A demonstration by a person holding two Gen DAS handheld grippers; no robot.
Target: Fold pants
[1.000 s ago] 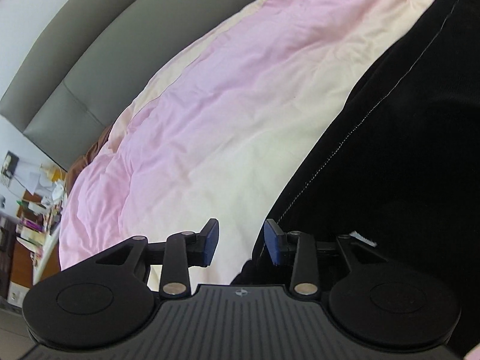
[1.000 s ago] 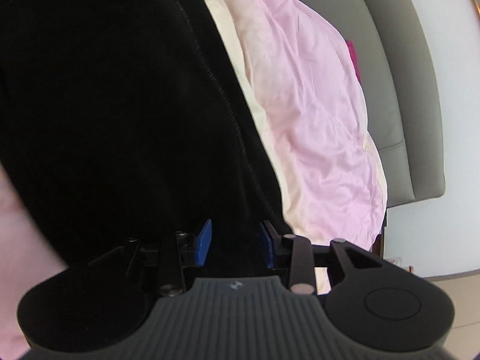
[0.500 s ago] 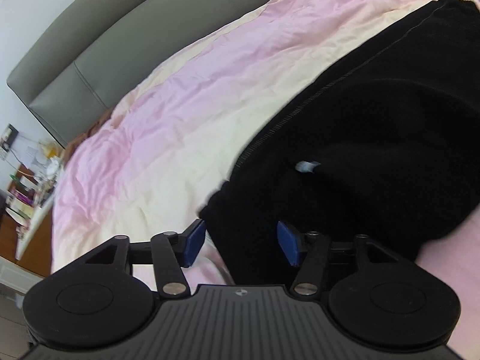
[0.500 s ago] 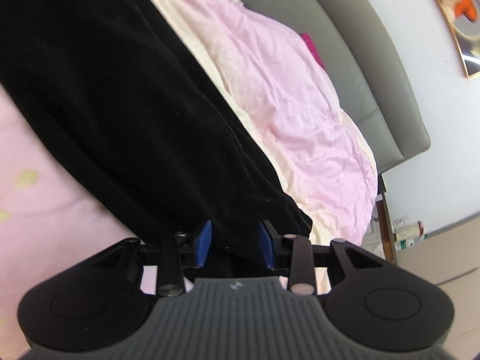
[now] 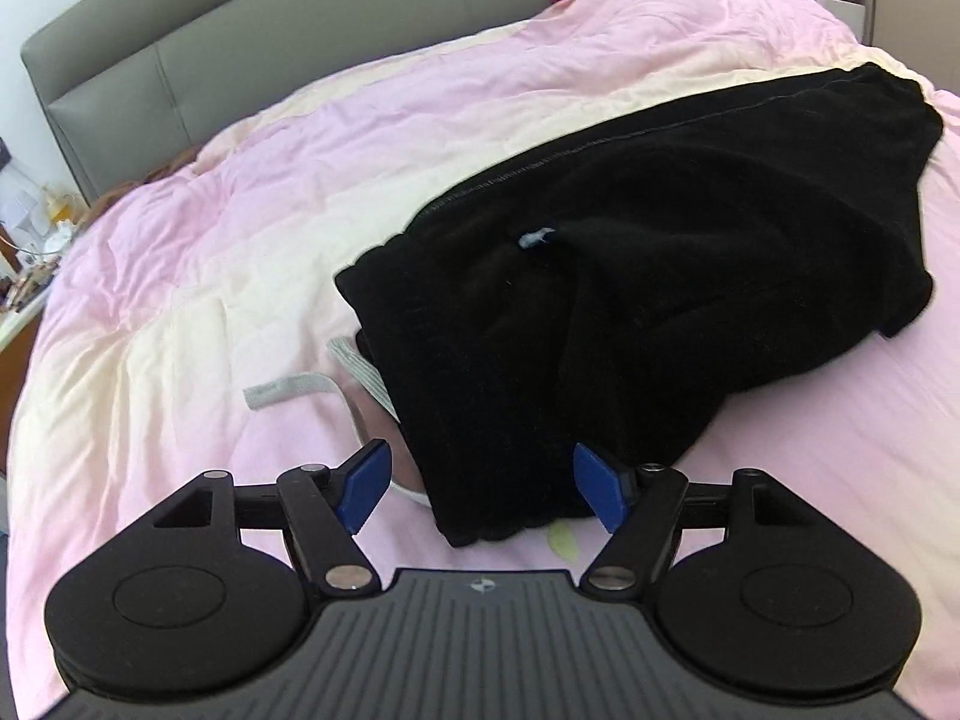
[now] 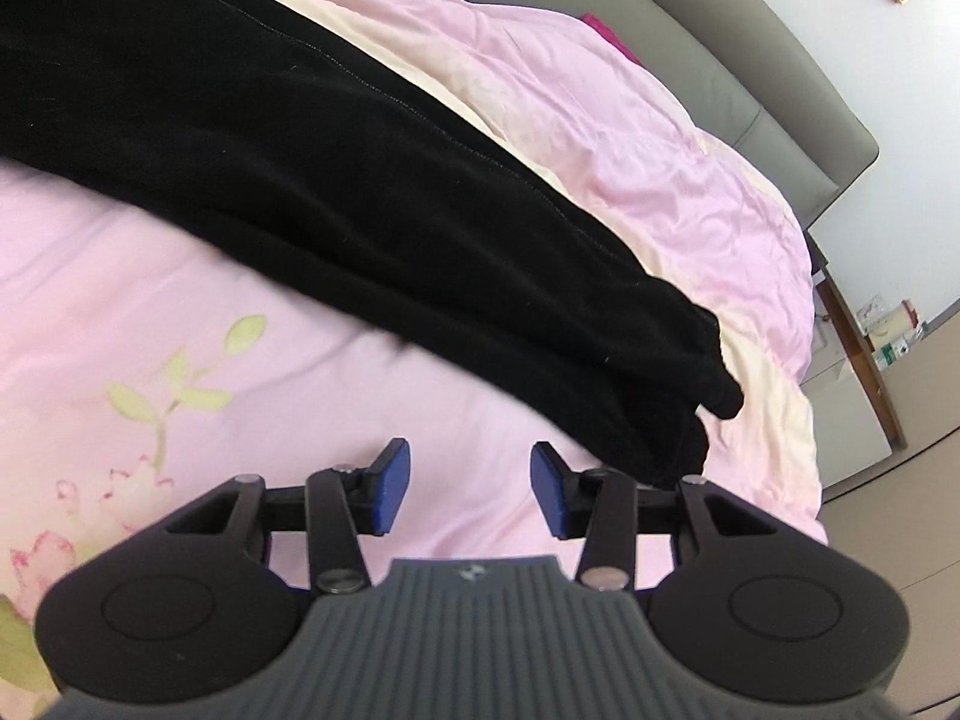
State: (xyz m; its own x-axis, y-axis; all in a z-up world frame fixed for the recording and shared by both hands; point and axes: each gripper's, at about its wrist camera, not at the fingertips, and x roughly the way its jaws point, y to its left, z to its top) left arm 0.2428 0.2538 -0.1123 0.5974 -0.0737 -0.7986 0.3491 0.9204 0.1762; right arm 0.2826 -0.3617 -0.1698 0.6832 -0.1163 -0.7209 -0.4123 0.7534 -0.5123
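Lying limp on the bed (image 5: 180, 312), the pants (image 5: 660, 252) look soft; pinch the 6 o'clock edge. Both grippers' fingers (image 5: 363, 483) (image 6: 390, 483) gape, empty.

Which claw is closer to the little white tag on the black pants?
Left. The left gripper sits open at the pants' near end, with the white tag ahead of it. The right gripper is open by the far leg ends, away from the tag.

You are in a home bedroom: a bed (image 5: 180, 312) with pink quilt, grey padded headboard (image 5: 240, 30), cluttered bedside table (image 5: 24, 276).
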